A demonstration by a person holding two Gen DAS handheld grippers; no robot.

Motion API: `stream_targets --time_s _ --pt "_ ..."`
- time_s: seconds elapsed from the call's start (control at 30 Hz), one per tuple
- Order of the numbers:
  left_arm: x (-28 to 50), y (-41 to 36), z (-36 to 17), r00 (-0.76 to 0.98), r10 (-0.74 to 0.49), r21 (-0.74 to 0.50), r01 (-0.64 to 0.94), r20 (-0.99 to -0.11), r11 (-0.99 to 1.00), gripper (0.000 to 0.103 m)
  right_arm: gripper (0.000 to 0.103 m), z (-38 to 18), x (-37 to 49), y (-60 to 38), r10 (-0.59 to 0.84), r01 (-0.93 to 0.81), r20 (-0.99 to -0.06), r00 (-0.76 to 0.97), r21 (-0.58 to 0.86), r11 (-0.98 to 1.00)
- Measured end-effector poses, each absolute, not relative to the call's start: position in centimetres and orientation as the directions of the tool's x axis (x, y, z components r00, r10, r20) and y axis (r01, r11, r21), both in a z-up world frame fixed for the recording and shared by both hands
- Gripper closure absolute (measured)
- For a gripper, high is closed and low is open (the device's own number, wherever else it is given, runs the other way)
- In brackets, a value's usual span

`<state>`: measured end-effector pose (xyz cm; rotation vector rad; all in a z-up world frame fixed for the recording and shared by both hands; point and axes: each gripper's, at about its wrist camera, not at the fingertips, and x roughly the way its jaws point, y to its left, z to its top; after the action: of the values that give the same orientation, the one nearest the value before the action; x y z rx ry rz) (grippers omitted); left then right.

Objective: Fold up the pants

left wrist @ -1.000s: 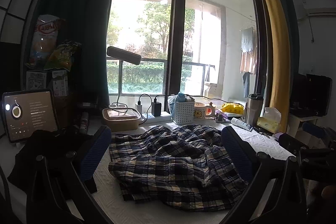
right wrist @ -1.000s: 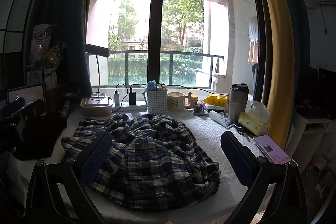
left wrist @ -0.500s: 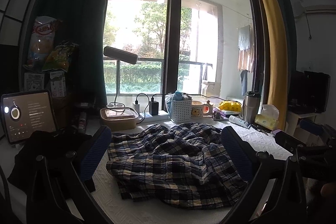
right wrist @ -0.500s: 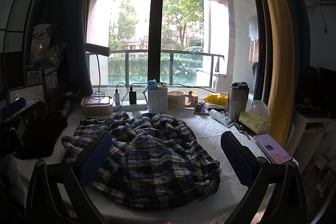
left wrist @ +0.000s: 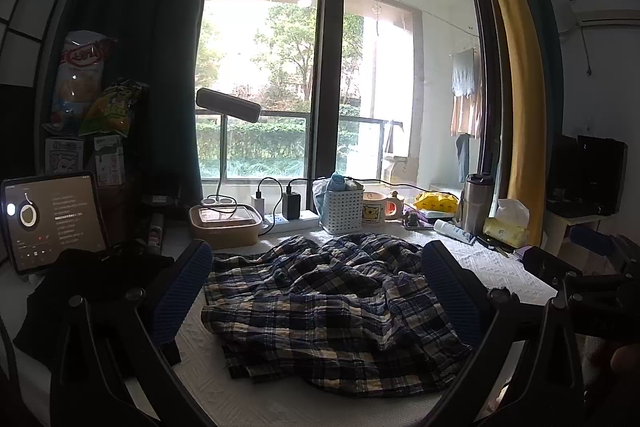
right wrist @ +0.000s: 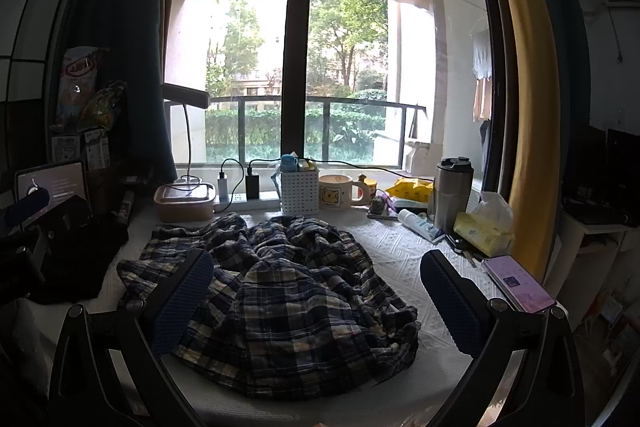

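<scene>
Plaid pants point(left wrist: 332, 311) in dark blue, white and tan lie crumpled in a heap on a white textured table cover point(left wrist: 496, 271). My left gripper point(left wrist: 316, 291) hovers open above and in front of the heap, with nothing between its blue pads. In the right wrist view the same pants point(right wrist: 280, 291) fill the middle of the cover point(right wrist: 400, 251). My right gripper point(right wrist: 316, 297) is open too, held over the heap's near side. The left gripper's body shows at that view's left edge.
Along the window sill stand a lunch box point(right wrist: 184, 201), a power strip with chargers point(right wrist: 240, 199), a white basket point(right wrist: 299, 191), a mug point(right wrist: 338, 191), a steel tumbler point(right wrist: 451, 193), tissues point(right wrist: 486, 229). A phone point(right wrist: 518, 283) lies at the right edge. A tablet point(left wrist: 50, 219) and dark cloth point(left wrist: 96, 279) sit at the left.
The left wrist view has drifted slightly, so the pants sit a little lower and further left. The right gripper is nearly still. Both stay open and the pants lie as before.
</scene>
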<state>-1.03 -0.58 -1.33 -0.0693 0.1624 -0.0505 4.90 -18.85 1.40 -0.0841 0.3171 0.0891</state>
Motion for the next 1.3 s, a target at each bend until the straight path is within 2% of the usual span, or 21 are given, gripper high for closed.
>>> stream_targets --time_s 1.1,1.3 --pt "-1.2 -0.5 -1.3 0.985 -0.071 -0.074 0.06 -0.155 0.995 0.001 0.0 1.2 5.1 -18.9 0.071 -0.099 -0.324 0.944 -0.072 0.992" --pt "0.1 0.2 -1.4 0.98 -0.071 -0.067 0.059 -0.185 0.996 0.001 0.0 1.2 6.1 -19.2 0.08 -0.11 -0.332 0.94 -0.073 0.991"
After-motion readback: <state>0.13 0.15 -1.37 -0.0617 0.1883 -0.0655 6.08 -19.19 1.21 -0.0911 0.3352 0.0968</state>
